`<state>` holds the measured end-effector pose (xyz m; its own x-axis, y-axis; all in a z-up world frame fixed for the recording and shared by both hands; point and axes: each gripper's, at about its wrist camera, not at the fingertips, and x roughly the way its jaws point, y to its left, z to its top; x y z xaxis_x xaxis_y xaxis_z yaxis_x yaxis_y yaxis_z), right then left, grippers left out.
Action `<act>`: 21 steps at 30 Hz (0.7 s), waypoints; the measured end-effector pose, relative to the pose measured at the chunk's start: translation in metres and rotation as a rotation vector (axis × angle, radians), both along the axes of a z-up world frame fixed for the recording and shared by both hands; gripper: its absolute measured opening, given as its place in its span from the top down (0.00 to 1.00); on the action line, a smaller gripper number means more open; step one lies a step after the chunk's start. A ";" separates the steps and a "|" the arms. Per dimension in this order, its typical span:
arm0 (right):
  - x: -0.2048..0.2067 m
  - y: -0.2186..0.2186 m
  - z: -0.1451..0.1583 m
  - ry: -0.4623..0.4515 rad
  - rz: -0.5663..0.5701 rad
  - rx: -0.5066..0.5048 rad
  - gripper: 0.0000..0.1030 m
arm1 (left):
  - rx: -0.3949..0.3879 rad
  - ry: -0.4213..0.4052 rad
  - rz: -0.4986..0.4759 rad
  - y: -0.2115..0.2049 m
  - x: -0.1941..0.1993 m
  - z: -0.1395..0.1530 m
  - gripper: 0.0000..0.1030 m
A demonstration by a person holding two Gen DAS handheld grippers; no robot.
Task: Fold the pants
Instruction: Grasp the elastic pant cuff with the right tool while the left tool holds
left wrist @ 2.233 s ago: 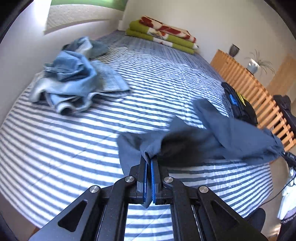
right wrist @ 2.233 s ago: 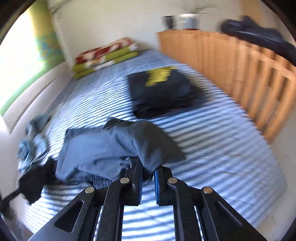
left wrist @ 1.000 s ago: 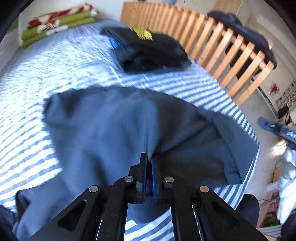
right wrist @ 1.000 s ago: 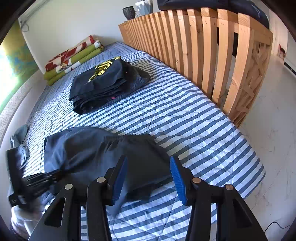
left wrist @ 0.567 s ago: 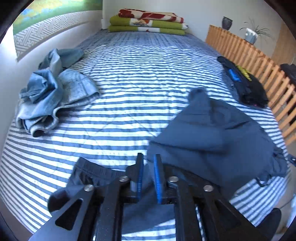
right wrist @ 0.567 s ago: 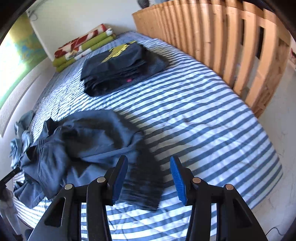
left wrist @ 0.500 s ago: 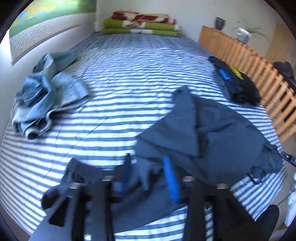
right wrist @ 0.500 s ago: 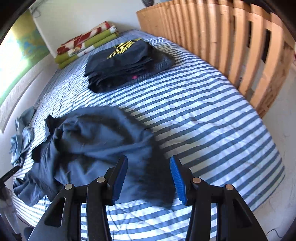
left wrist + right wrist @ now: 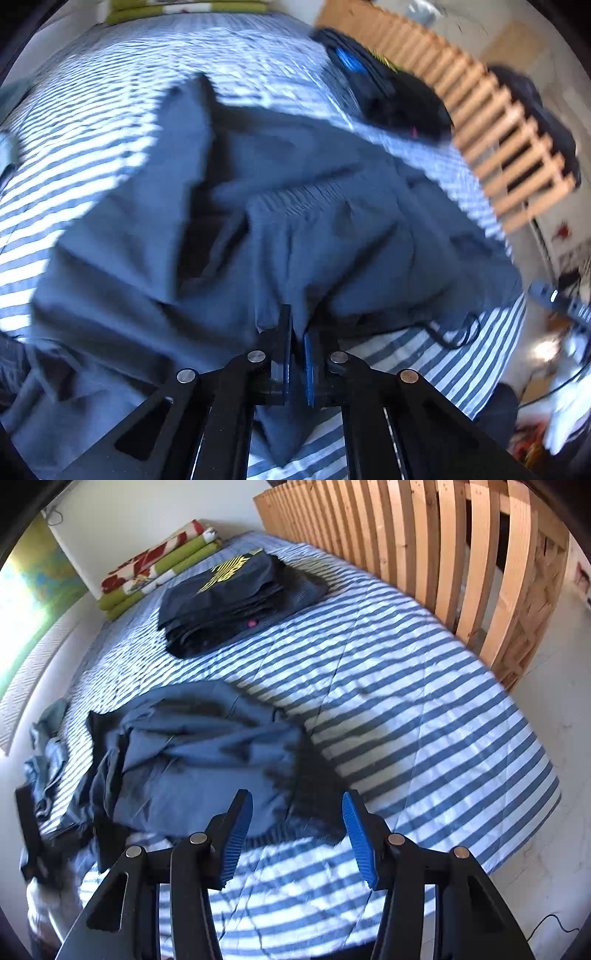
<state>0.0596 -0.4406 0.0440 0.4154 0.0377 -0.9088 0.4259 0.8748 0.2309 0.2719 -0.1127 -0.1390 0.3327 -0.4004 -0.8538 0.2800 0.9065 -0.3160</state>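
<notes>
On the near end of the striped bed (image 9: 424, 686): one pair of grey-blue pants (image 9: 207, 760), unfolded, lying in a rumpled heap with cloth doubled over itself, close to the bed's near edge. Left gripper (image 9: 297, 334): jaws clamped shut on a pinch of the pants' cloth; they have just been closing after a brief release, the fabric between them. Right gripper (image 9: 297, 825): jaws standing apart, nothing between them, hovering over the near hem of the heap without touching it. Step in hand, as judged: the spreading stage, one point taken up anew, no fold yet made. Next move, as judged: the right jaws must take a matching point of the waistband (image 9: 295, 195) or hem, and the two must draw apart to flatten the garment. Orientation: the gathered waistband lies in mid-heap, one pointed flap reaching toward the far end of the bed; the long axis cannot be told while the legs are bunched. Also present: a folded dark stack (image 9: 236, 602), well apart; crumpled denim (image 9: 44, 760) at the wall side; a slatted wooden footboard (image 9: 480, 554).
</notes>
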 end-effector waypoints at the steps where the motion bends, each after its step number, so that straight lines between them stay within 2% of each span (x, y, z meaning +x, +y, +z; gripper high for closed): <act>1: 0.001 0.005 -0.002 0.005 0.023 0.014 0.54 | 0.028 -0.042 0.032 0.013 -0.001 0.010 0.96; 5: 0.016 0.025 -0.016 0.033 0.108 0.059 0.54 | 0.082 -0.148 0.184 0.082 0.003 0.055 0.96; 8: 0.038 0.041 -0.030 0.047 0.153 0.081 0.54 | 0.172 -0.192 0.362 0.139 0.012 0.077 0.94; 9: 0.047 0.043 -0.033 0.046 0.159 0.080 0.54 | 0.190 -0.192 0.415 0.157 0.014 0.080 0.87; 11: 0.067 0.041 -0.035 0.024 0.128 0.039 0.55 | 0.190 -0.191 0.449 0.183 0.014 0.084 0.68; 12: 0.076 0.038 -0.033 -0.002 0.101 0.012 0.55 | 0.193 -0.189 0.456 0.192 0.009 0.087 0.49; 13: 0.085 0.034 -0.029 -0.041 0.076 -0.026 0.55 | 0.198 -0.198 0.461 0.196 0.005 0.089 0.39; 15: 0.098 0.026 -0.024 -0.077 0.044 -0.067 0.55 | 0.194 -0.228 0.431 0.191 -0.008 0.093 0.37; 17: 0.100 0.021 -0.023 -0.070 0.041 -0.018 0.55 | 0.197 -0.227 0.352 0.185 -0.017 0.092 0.36; 21: 0.083 0.015 -0.019 -0.062 0.048 0.027 0.54 | 0.230 -0.249 0.111 0.103 -0.025 0.076 0.26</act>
<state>0.1427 -0.4259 0.0246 0.4679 0.0832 -0.8799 0.3676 0.8870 0.2794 0.2469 -0.0097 -0.0632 0.5723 -0.1565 -0.8050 0.2187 0.9752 -0.0341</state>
